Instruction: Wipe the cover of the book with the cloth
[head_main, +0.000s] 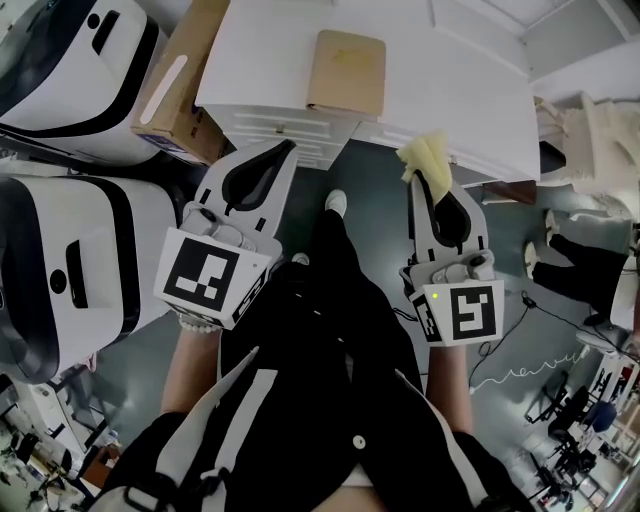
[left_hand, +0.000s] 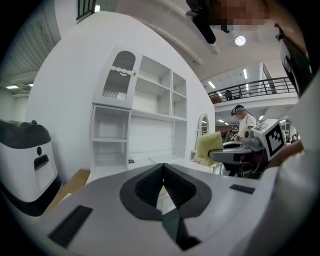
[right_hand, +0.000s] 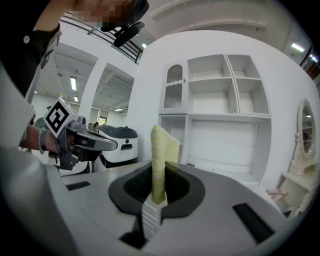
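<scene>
Right gripper view is showing the right gripper (right_hand: 158, 197) clamping a folded pale-yellow cloth (right_hand: 159, 150), which is standing upright between its jaws. The left gripper (left_hand: 162, 172) is hovering alongside, jaws pressed together on nothing. Beyond both, the flat tan-covered book (head_main: 346, 70) is lying on the white desk (head_main: 470, 90), apart from the cloth.
</scene>
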